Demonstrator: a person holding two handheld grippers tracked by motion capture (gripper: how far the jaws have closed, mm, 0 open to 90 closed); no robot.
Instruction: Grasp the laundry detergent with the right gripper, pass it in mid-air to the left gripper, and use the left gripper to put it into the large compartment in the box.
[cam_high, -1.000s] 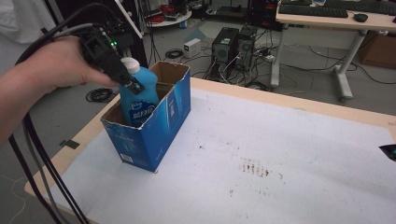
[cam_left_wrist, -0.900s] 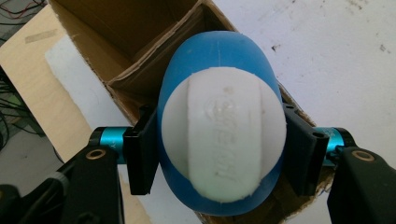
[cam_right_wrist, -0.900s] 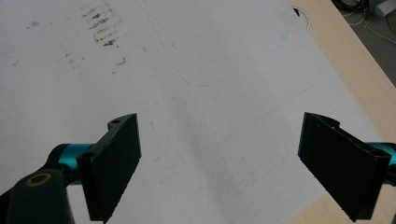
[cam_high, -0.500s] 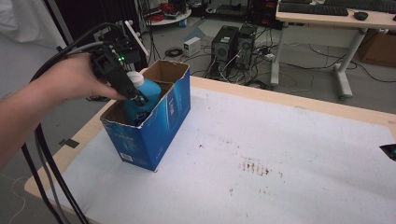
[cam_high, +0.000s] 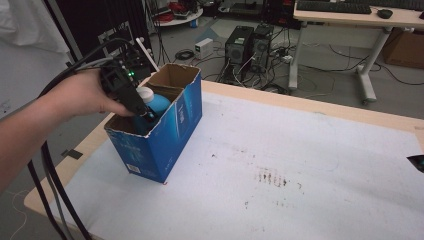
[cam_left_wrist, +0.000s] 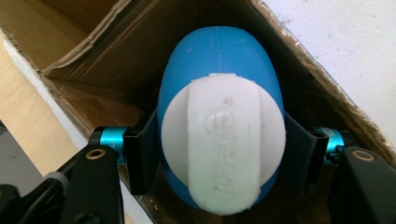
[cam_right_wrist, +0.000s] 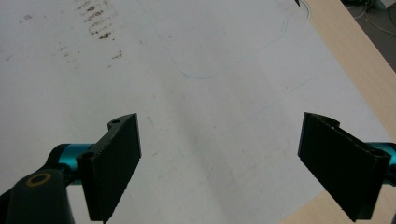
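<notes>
A blue bottle (cam_high: 159, 104) with a white cap (cam_left_wrist: 223, 144) stands upright inside an open blue cardboard box (cam_high: 170, 135) at the table's left end. My left gripper (cam_high: 145, 116) reaches down into the box, and its jaws are shut on the bottle's shoulders just below the cap (cam_left_wrist: 222, 158). The bottle's lower body is hidden by the box walls. My right gripper (cam_right_wrist: 226, 161) hangs open with nothing between its jaws, over the white table cover near the right edge; its tip (cam_high: 416, 162) peeks in at the far right of the high view.
The white cover (cam_high: 300, 150) over the wooden table has brown stains (cam_high: 272, 177) at the middle. The box's brown flaps (cam_left_wrist: 88, 51) stand open around the bottle. Desks, computers and cables lie on the floor beyond the table.
My left gripper has gone down with the bottle, which now sits deeper in the box, with little more than its top above the rim. The right gripper has stayed put.
</notes>
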